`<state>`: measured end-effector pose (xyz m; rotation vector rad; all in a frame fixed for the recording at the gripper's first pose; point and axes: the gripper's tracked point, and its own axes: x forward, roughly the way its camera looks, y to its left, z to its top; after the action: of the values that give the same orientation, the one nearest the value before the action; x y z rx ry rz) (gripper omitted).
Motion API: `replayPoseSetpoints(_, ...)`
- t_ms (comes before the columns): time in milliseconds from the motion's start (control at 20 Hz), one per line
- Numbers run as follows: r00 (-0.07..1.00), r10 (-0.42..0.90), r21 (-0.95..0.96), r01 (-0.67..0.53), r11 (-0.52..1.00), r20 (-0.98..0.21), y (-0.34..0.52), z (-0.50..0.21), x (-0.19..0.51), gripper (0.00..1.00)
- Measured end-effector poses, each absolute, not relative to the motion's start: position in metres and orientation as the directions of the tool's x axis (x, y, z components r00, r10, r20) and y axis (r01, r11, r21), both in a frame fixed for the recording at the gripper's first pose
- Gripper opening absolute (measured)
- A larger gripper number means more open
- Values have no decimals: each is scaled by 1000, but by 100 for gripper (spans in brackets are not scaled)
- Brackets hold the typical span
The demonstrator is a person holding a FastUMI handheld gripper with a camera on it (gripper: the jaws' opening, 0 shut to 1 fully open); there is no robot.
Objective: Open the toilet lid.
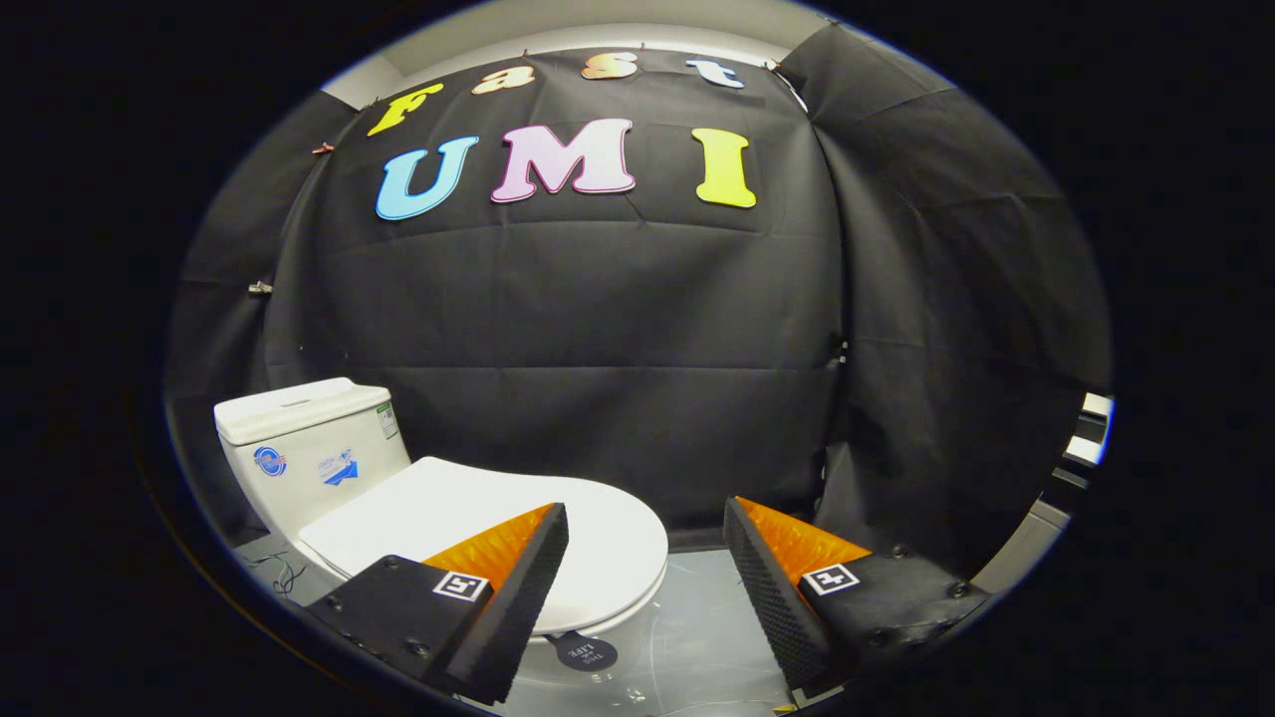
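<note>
Gripper view, approach to the toilet. The toilet lid [468, 528] lies flat and closed on the bowl, its rounded front edge pointing toward the camera and slightly to the right; it sits just ahead of and partly behind the left finger. The gripper [645, 578] is held above and in front of that edge with its jaws wide apart and nothing between them, a stance that probably leaves room to straddle or hook the lid's lip before lifting. Behind the lid stands the cistern [309, 448], hinge side away from the camera, so the lid would swing up and back toward it. A small dark round tag [586, 652] hangs below the lid's front rim. The grey floor [697, 637] spreads under the right finger, and a loose wire [279, 576] lies beside the toilet's base. Hidden or unclear: the left finger covers the lid's near-left rim, the hinge is not discernible, and the bowl's lower part is cut off.
</note>
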<state>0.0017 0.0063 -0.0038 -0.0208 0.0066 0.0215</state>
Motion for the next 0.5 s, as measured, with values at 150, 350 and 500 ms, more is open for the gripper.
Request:
replayPoseSetpoints(150,1000,23,-12,-23,1000,-15,5,-7,2,98)
replayPoseSetpoints(350,995,46,47,-42,998,-88,9,-27,3,98)
replayPoseSetpoints(500,984,66,107,-48,993,-164,15,-46,5,98)
